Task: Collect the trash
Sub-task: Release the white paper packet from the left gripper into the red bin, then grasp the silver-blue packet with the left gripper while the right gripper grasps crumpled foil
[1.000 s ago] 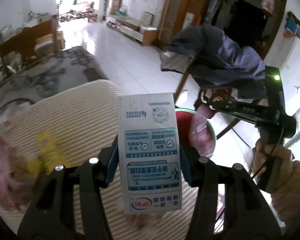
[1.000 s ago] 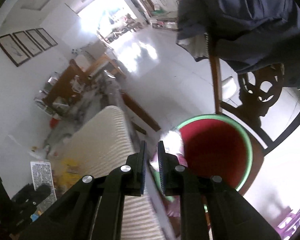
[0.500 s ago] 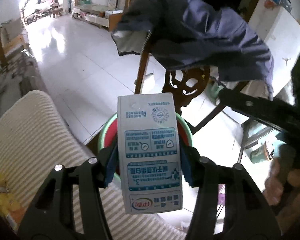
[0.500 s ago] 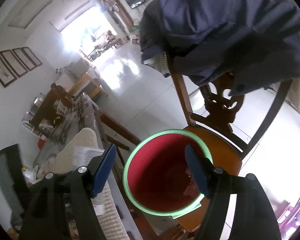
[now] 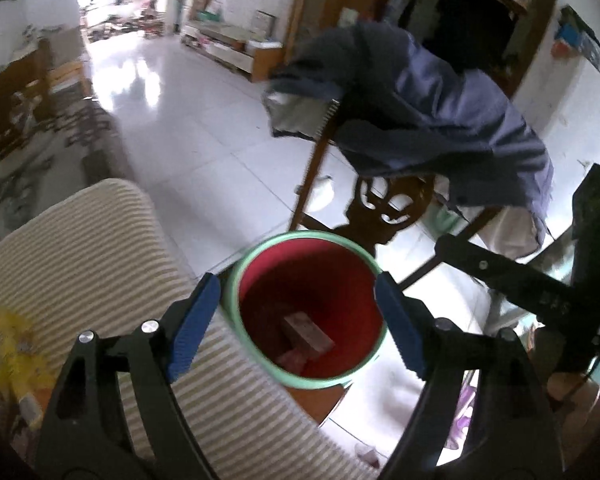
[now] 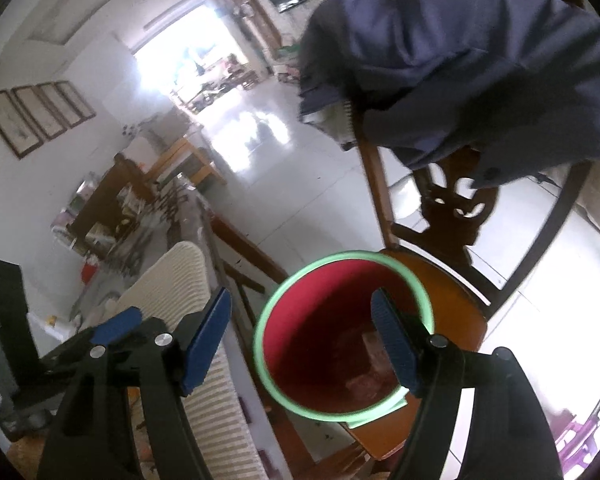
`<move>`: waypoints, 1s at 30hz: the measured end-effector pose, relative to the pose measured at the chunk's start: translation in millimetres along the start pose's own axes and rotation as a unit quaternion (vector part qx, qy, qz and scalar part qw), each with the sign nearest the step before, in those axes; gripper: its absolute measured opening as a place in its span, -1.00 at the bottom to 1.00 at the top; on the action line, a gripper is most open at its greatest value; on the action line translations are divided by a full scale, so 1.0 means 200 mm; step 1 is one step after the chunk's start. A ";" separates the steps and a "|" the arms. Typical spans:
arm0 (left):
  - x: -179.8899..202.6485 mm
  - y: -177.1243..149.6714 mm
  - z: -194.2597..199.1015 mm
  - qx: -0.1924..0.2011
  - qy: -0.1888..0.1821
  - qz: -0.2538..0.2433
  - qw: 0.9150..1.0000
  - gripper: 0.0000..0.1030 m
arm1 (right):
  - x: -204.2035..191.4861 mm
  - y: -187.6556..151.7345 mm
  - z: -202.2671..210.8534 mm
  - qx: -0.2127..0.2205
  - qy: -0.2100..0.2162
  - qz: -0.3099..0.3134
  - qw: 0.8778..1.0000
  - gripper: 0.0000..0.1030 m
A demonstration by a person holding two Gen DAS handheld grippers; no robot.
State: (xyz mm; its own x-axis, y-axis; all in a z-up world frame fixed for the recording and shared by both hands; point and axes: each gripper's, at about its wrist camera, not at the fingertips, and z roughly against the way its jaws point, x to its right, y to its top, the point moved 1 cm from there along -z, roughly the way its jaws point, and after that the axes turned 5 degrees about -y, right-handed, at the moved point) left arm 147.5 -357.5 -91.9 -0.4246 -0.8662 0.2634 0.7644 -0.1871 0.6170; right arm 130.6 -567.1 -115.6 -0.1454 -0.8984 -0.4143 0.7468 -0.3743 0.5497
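Note:
A red bin with a green rim (image 5: 236, 280) stands on a wooden chair seat; it also shows in the right wrist view (image 6: 268, 320). A carton (image 5: 306, 330) lies inside it on other trash. My left gripper (image 5: 298, 326) is open and empty right above the bin. My right gripper (image 6: 306, 340) is open and empty over the bin too. Its black body (image 5: 540, 296) shows at the right of the left wrist view.
A cream striped table mat (image 5: 80, 264) lies left of the bin, with yellow wrappers (image 5: 16, 356) on it. A blue jacket (image 5: 440, 120) hangs over the wooden chair back (image 6: 452, 204). A white tiled floor (image 5: 180, 120) stretches beyond.
My left gripper opened and the milk carton dropped into the bin. My right gripper stayed open above the bin.

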 end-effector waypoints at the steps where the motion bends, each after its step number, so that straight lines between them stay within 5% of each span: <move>1: -0.03 -0.02 0.05 0.005 0.007 0.007 1.000 0.50 | -0.03 -0.01 -0.01 -0.003 0.004 0.006 1.000 0.38; 10: -0.32 -0.27 0.35 0.025 0.065 0.082 0.994 0.50 | -0.39 -0.15 -0.13 -0.058 0.044 0.087 0.994 0.44; 20: -0.75 -0.60 0.76 0.041 0.125 0.149 0.980 0.50 | -0.93 -0.54 -0.21 -0.142 0.075 0.185 0.970 0.54; 30: -1.16 -1.07 1.02 -0.018 0.182 0.186 0.965 0.50 | -1.36 -0.92 -0.21 -0.183 0.097 0.246 0.947 0.58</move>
State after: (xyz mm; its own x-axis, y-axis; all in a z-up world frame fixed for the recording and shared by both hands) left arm -16.4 -22.0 -133.1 0.0755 -0.9809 0.1791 0.8508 0.1570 0.5016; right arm 59.1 -243.3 -134.0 0.3742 -0.8711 -0.3180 0.8729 0.2151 0.4378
